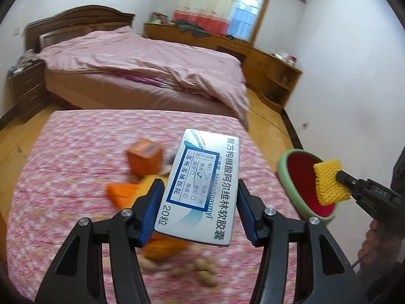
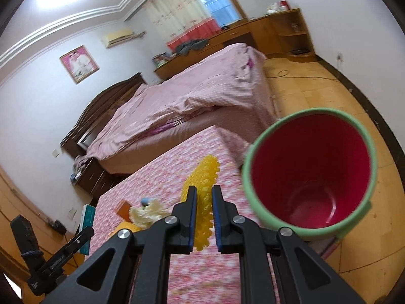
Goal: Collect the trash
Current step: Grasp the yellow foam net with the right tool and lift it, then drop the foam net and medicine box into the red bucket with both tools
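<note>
Left gripper [image 1: 200, 210]: its jaws are squeezing a silver medicine box [image 1: 200, 190] from both sides and holding it up over the bench [image 1: 63, 177].
Bench: it is wearing a pink flowery cloth, and the big bed [image 1: 141, 71] is sitting far behind it.
Trash left on the bench: an orange box [image 1: 144, 156] and orange paper [image 1: 124, 192] are lying just left of the medicine box, and some brown nut shells [image 1: 205, 271] are sitting near the camera. They look blurry.
Right gripper [image 2: 204, 210]: its jaws are pinched tight together on a yellow foam net [image 2: 203, 177], and it is pointing toward the bin.
Bin [image 2: 311, 172]: this green bin with a red inside is standing at the right end of the bench. It is looking empty inside.
How far along: I think the job is just starting. Two bits are being carried, nothing is in the bin yet, and more trash is waiting on the bench.
</note>
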`<state>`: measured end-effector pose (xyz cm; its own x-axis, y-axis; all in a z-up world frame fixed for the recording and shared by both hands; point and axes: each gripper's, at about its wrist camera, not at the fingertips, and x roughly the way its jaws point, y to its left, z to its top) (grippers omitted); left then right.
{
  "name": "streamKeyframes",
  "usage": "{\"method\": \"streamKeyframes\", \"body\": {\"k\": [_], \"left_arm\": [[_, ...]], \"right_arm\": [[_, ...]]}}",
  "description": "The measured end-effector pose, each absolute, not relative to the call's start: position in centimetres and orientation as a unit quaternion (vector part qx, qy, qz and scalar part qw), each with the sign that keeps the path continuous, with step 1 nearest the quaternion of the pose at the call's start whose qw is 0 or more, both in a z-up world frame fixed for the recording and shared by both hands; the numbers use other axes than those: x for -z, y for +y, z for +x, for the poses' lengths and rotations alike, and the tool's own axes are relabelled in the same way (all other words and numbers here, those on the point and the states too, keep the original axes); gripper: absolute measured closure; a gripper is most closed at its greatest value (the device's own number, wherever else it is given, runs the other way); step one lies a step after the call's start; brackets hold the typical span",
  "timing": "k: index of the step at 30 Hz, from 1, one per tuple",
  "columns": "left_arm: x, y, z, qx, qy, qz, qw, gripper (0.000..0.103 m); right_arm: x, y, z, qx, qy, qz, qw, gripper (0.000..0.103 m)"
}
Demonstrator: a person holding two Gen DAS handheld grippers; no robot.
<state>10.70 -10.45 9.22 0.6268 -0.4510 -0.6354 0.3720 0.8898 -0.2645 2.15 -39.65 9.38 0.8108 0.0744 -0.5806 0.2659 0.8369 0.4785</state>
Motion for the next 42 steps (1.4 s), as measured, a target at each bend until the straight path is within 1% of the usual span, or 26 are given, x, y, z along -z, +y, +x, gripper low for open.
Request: {"method": "streamKeyframes", "body": {"k": [6, 14, 22, 28, 30, 32, 34, 36, 38, 40, 42], "left_arm": [[-9.6, -16.8, 10.3, 0.271, 0.374, -0.020, 0.887, 0.046], [-8.6, -24.9, 10.6, 0.318, 0.388, 0.017, 0.865, 0.046], [-6.3, -32.6, 10.9, 0.351, 0.399, 0.092, 0.842, 0.046], [-4.3, -36.1, 11.0, 0.355, 0.395, 0.134, 0.836, 0.046], [-3.8, -36.8, 11.0, 0.358, 0.395, 0.146, 0.833, 0.041], [-3.4, -37.1, 11.4, 0.358, 0.394, 0.150, 0.833, 0.038], [-3.4, -37.2, 11.4, 0.360, 0.393, 0.150, 0.833, 0.038], [-3.4, -37.1, 11.5, 0.360, 0.395, 0.145, 0.833, 0.038], [-3.7, -36.7, 11.5, 0.359, 0.397, 0.139, 0.833, 0.038], [-4.1, -36.1, 11.4, 0.358, 0.397, 0.133, 0.835, 0.038], [-4.7, -35.4, 11.0, 0.356, 0.397, 0.125, 0.837, 0.038]], "right_arm": [[-8.5, -43.7, 0.1, 0.099, 0.293, 0.292, 0.905, 0.089], [-6.2, -48.4, -2.0, 0.170, 0.289, 0.292, 0.896, 0.089], [-4.2, -51.2, -2.5, 0.208, 0.299, 0.291, 0.885, 0.089], [-3.1, -52.1, -2.3, 0.219, 0.302, 0.293, 0.880, 0.086], [-2.9, -52.3, -2.2, 0.218, 0.303, 0.296, 0.879, 0.085], [-2.5, -52.5, -2.0, 0.216, 0.306, 0.297, 0.879, 0.082], [-2.4, -52.5, -2.3, 0.215, 0.306, 0.300, 0.878, 0.072], [-2.3, -52.5, -2.3, 0.213, 0.304, 0.307, 0.876, 0.066], [-2.3, -52.5, -2.5, 0.212, 0.303, 0.309, 0.876, 0.063], [-2.4, -52.6, -2.5, 0.212, 0.302, 0.310, 0.877, 0.056], [-2.6, -52.5, -2.6, 0.211, 0.300, 0.310, 0.877, 0.055]]}}
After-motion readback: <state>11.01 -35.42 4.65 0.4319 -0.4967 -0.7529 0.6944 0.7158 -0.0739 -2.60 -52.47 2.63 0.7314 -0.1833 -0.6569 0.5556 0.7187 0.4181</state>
